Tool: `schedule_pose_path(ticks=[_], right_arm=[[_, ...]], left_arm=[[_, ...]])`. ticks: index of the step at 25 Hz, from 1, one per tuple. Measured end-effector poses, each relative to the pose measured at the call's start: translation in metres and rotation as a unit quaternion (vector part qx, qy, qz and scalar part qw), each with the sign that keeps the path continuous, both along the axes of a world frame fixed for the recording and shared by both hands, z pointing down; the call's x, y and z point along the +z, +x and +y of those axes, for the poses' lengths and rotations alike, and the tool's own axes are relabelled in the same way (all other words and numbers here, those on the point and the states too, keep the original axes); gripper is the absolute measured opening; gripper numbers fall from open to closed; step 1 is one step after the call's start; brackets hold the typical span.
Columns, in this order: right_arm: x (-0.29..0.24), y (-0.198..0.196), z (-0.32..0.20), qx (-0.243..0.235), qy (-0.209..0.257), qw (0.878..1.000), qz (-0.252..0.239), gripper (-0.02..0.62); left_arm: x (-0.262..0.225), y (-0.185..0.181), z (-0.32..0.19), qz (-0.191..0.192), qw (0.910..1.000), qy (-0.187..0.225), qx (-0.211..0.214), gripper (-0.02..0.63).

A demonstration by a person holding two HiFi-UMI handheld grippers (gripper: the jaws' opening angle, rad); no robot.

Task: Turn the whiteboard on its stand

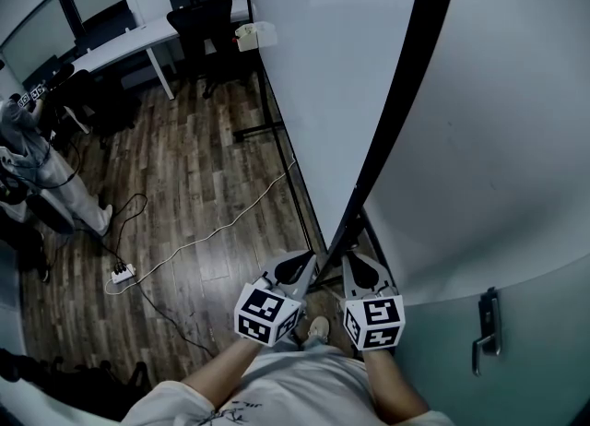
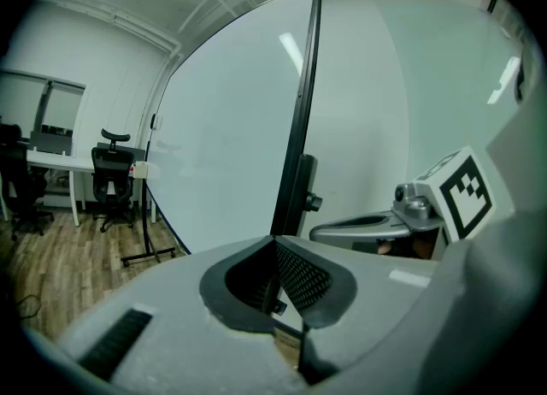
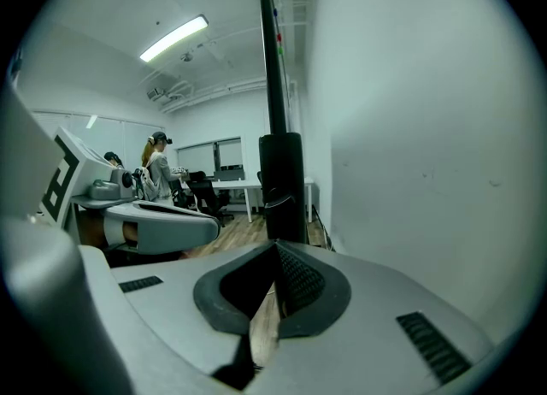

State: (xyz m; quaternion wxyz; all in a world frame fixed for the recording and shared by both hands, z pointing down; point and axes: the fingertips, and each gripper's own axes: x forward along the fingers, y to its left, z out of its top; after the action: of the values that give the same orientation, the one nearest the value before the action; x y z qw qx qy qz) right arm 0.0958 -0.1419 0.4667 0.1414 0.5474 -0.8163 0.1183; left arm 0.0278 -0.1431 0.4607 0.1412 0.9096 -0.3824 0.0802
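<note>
Whiteboard (image 1: 341, 65) stands upright on its stand (image 1: 277, 152) on the wood floor (image 1: 203, 194), black frame edge-on just ahead of both grippers. Left gripper (image 2: 275, 244) jaws together, nothing held. Right gripper (image 3: 275, 248) jaws together, nothing held.

dim, cool-tinted light, fisheye bending and dark corners; a ceiling strip light (image 3: 173, 38) glows overhead.

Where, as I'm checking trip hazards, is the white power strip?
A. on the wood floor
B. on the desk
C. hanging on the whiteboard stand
A: the head view shows the power strip lying on the wood floor, with cables trailing from it.
</note>
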Motion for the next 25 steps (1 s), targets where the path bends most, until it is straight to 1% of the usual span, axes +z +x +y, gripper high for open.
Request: schedule_pose_path(ticks=[11,25], right_arm=[[-0.001,-0.004,0.004,-0.015,-0.001,1.000,0.002,0.006],[0.001,-0.003,0.010,-0.016,-0.004,1.000,-0.004,0.006]], left_arm=[[-0.003,-0.002,0.003,0.000,1.0000,0.002,-0.003,0.011],[0.000,-0.003,0.009,-0.002,1.0000,-0.002,-0.008,0.011]])
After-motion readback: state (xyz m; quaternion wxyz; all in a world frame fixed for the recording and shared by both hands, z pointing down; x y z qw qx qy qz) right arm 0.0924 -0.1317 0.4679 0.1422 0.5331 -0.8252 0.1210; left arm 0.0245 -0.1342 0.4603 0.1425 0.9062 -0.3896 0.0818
